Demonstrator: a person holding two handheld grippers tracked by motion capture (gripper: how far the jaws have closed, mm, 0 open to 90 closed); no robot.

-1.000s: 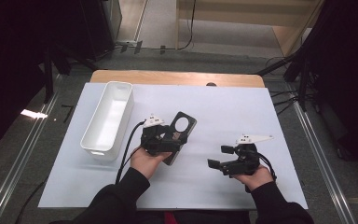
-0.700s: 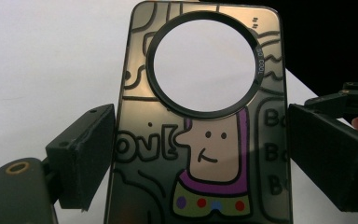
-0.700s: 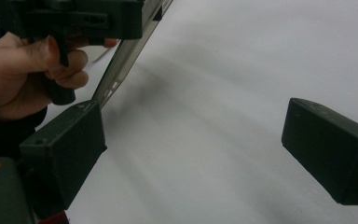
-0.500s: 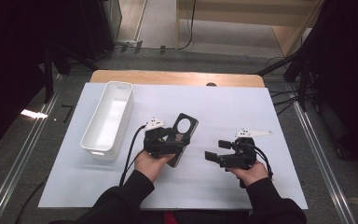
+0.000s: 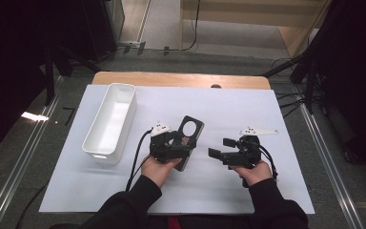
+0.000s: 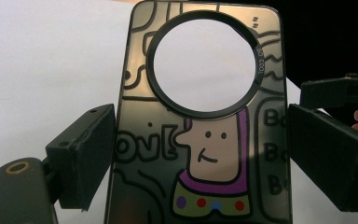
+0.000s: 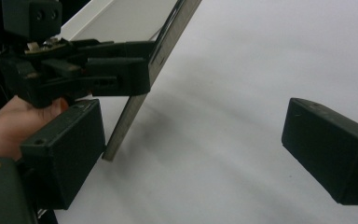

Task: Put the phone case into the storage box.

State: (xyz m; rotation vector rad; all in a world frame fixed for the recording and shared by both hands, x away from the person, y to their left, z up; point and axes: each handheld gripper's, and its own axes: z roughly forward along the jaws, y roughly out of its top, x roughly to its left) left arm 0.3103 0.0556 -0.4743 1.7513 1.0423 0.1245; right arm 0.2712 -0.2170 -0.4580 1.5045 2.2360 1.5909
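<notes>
Left gripper (image 5: 183,150) clamps phone case (image 5: 189,135) by side edges, holds it tilted above white surface (image 5: 248,109) – right gripper (image 5: 221,149) jaws wide, empty, just beside. Step: handover or regrip. Next – right closes on free edge, or left carries to tray (image 5: 124,90)

A lab-like recording space: a white-covered table (image 5: 267,114) between dark curtains (image 5: 357,71), with metal floor rails (image 5: 19,162) and loose cables (image 5: 286,100).
</notes>
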